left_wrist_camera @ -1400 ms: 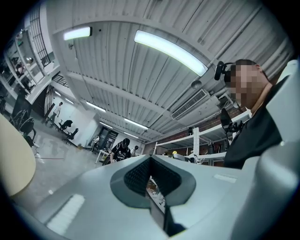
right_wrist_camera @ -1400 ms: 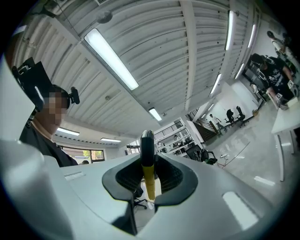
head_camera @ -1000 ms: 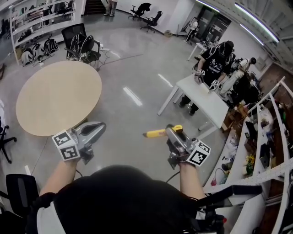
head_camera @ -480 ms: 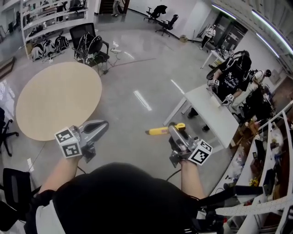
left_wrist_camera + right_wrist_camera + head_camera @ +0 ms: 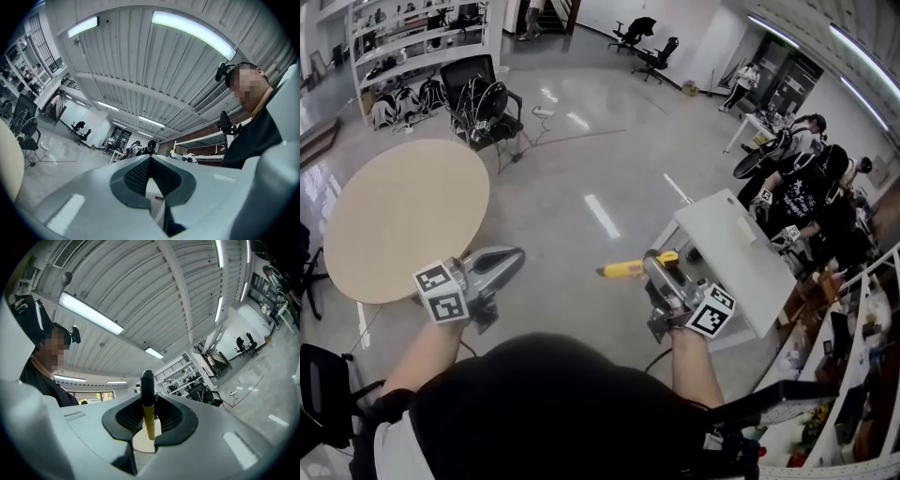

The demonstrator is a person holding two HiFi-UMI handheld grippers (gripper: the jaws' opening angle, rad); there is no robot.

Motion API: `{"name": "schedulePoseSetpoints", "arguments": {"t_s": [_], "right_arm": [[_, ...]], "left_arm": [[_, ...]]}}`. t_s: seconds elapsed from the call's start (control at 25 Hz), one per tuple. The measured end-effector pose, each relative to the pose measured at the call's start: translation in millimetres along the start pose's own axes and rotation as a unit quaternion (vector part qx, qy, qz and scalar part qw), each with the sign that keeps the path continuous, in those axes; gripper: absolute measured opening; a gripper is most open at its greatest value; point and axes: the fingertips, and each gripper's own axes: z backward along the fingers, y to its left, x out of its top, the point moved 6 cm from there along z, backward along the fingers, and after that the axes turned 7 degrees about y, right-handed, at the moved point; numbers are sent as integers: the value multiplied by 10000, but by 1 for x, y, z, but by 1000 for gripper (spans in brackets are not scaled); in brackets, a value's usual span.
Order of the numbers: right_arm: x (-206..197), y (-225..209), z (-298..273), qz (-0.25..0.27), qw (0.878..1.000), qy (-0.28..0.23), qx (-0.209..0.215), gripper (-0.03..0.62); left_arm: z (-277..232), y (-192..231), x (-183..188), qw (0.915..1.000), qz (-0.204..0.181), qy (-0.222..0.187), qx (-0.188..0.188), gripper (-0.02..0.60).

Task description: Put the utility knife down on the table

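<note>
Right tongs (image 5: 656, 262) clamp slim yellow utility knife (image 5: 628, 269) (black tip).

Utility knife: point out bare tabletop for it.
The round wooden table beside the left gripper is bare throughout; black chairs border its far side. The white table beside the right gripper holding the utility knife looks bare nearest you; a person crowds its far edge.

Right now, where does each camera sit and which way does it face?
Head view: on the head, facing down at floor and round table; forearms, left gripper, right gripper show.
Left gripper view: on it, facing up along shut, empty jaws to ceiling; torso shows.
Right gripper view: likewise, jaws shut on the knife; torso shows.
Shared: the knife, in head and right gripper views.
</note>
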Motion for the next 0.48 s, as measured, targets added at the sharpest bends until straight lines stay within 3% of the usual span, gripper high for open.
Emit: {"name": "schedulePoseSetpoints", "arguments": {"t_s": [0.24, 0.48], "right_arm": [[14, -57, -7, -109, 9999, 25, -85, 86], [27, -112, -59, -28, 9995, 43, -310, 86]], "left_arm": [[-43, 43, 3, 9999, 73, 81, -11, 0], [-74, 126, 14, 9993, 131, 42, -334, 0]]}}
